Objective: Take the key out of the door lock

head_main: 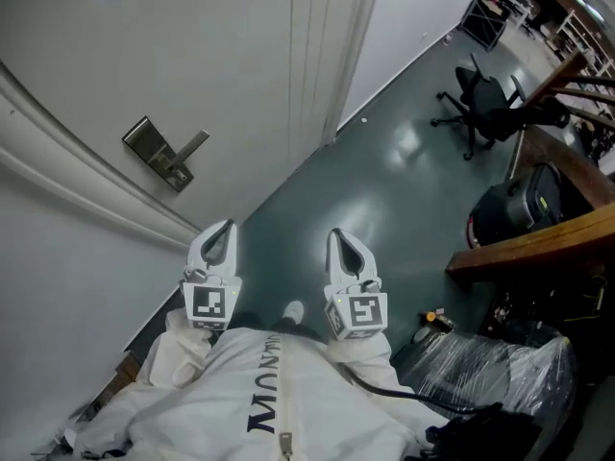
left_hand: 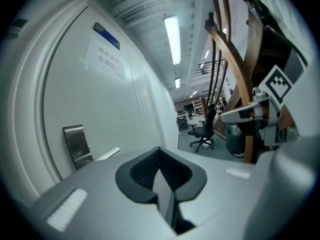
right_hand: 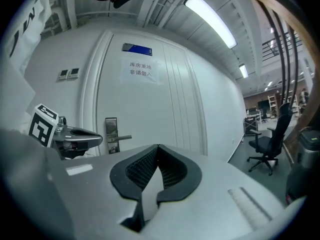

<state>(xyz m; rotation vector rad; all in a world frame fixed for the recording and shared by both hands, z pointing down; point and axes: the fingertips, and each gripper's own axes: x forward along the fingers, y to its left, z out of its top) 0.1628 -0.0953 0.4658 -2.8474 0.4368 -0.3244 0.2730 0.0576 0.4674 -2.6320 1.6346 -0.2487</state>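
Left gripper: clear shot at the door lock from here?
Probably yes. Nothing stands between the left gripper and the door lock; only bare door lies between them. It hangs short of the lock with its fingers shut, so they must open first.

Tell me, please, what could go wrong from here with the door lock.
Both the left hand-held gripper and right hand-held gripper are shut; reaching the door lock like that, they might only knock the key. The key itself is too small to make out, and the lever handle could get bumped.
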